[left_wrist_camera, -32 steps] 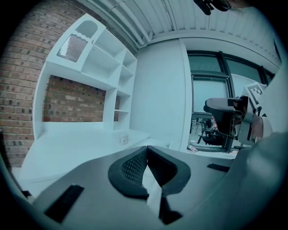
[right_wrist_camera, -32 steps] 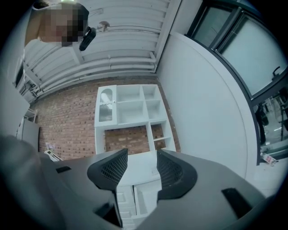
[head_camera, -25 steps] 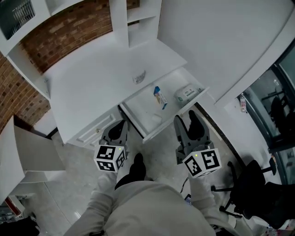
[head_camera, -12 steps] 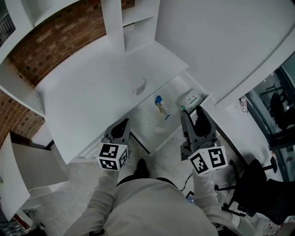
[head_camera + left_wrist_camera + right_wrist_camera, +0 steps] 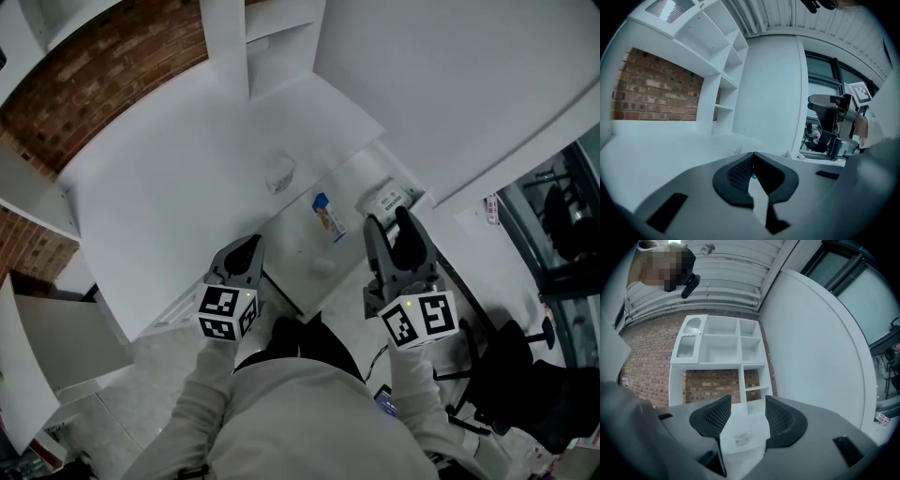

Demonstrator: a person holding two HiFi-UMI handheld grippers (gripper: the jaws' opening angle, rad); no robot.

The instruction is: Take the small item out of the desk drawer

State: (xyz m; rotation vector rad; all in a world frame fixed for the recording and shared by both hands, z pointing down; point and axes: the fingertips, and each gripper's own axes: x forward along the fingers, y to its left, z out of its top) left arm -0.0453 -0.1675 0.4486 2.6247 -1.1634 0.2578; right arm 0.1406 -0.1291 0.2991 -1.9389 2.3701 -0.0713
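Note:
The desk drawer [image 5: 298, 248] stands pulled out under the white desk top [image 5: 169, 187]. Inside lie a small blue-and-white box [image 5: 326, 214], a white packet [image 5: 387, 199] at the right end and a small white item [image 5: 323, 265] near the front. My right gripper [image 5: 386, 225] [image 5: 747, 404] is open and holds nothing; it hangs over the drawer's front right corner, beside the packet. At the drawer's left front corner my left gripper [image 5: 247, 249] [image 5: 752, 157] is shut with nothing in it.
A small clear cup [image 5: 279, 174] [image 5: 741, 439] stands on the desk top near the drawer. White shelves [image 5: 722, 348] and a brick wall [image 5: 103, 75] rise behind the desk. A curved white wall [image 5: 450, 84] lies to the right, with an office chair [image 5: 525, 375] beyond it.
Both grippers have moved forward towards the drawer. The right one now reaches over its front right corner near the packet. The jaws have not changed.

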